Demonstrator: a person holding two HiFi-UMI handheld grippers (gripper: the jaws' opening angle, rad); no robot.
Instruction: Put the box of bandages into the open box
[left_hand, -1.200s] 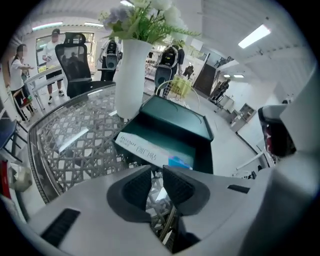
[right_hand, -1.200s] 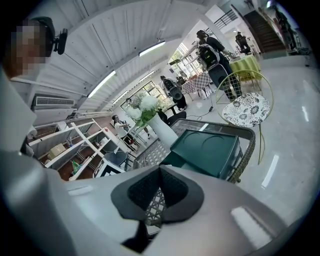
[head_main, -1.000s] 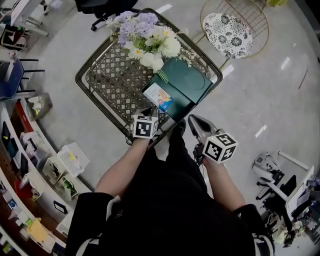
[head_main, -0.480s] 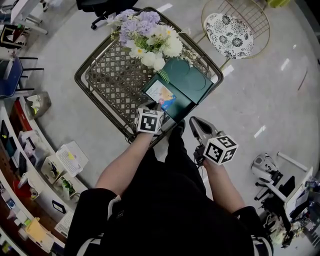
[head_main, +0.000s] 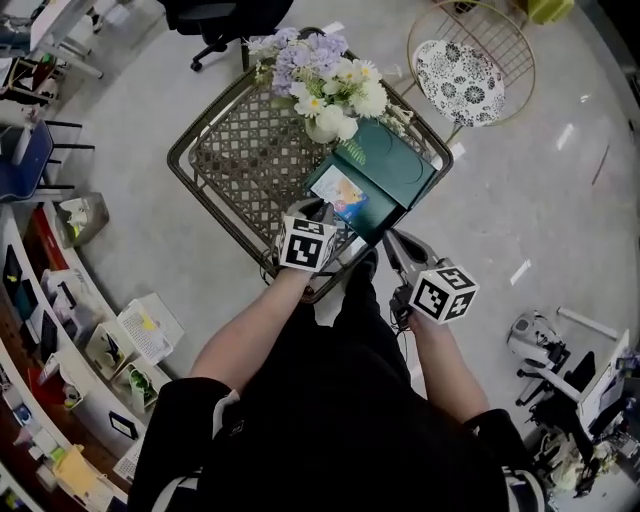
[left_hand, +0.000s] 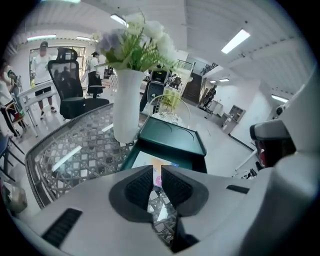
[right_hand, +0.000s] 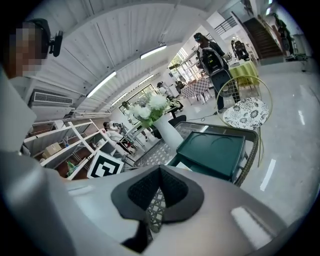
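The box of bandages (head_main: 350, 190) lies flat inside the open green box (head_main: 397, 160) at the bench's (head_main: 215, 150) right edge. It looks like light, stiff cardboard, and is probably best pinched across its narrow sides. The left gripper (head_main: 318, 208) hovers at its near end, jaws closing on nothing. The right gripper (head_main: 392, 240) is pressed together and empty.

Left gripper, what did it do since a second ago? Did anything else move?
The left gripper crept slightly forward toward the open box; its jaws are closing with nothing between them. The box of bandages stayed lying in that box, and the shut right gripper stayed by the table edge.
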